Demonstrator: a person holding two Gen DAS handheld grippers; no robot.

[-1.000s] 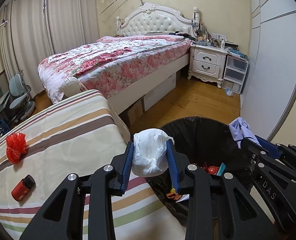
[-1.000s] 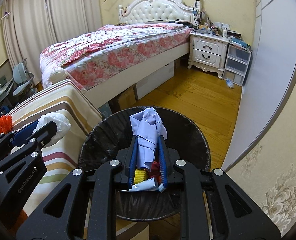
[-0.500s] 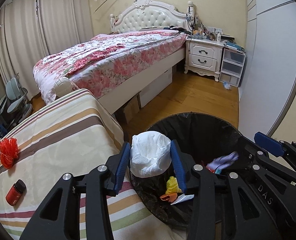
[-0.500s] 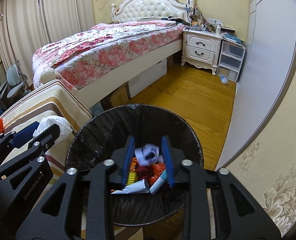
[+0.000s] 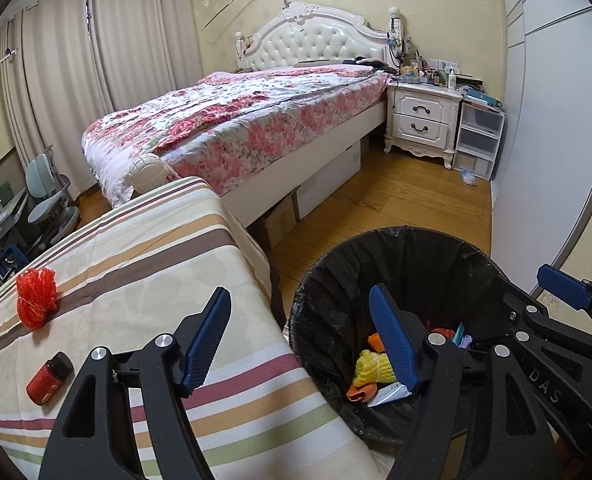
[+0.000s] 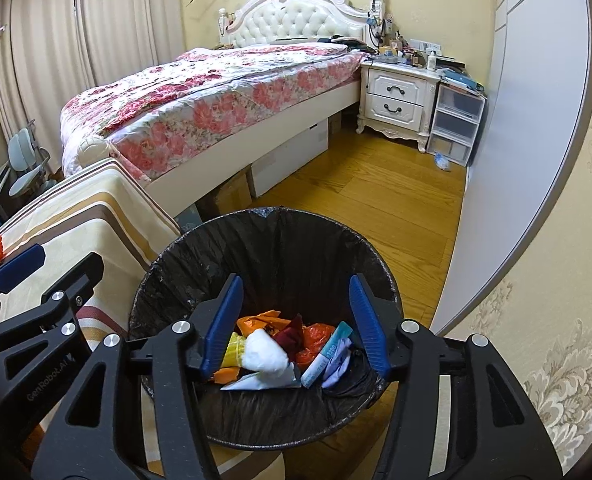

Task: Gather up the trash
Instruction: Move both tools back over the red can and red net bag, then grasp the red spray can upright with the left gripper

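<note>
Both claws have just been opening and hold nothing. The right claw [image 6: 296,320] gapes over the round bin lined with a black plastic bag [image 6: 200,264]; directly below its tips lie a crumpled white tissue wad [image 6: 265,356] and a pale lilac cloth scrap [image 6: 338,364] (among orange and yellow wrappers). The left claw [image 5: 300,336] straddles the bin's rim; left of it rest a small red bottle with a black cap [image 5: 50,377] and, farther, a red mesh bundle [image 5: 36,298] on the striped cloth-covered table [image 5: 144,272].

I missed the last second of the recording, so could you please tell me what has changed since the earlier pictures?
Both grippers let go. The left gripper dropped its white wad and the right gripper its pale blue cloth into the bin; both jaws have just been opening and now stand empty. The red mesh ball and red bottle stayed on the striped cover.
</note>
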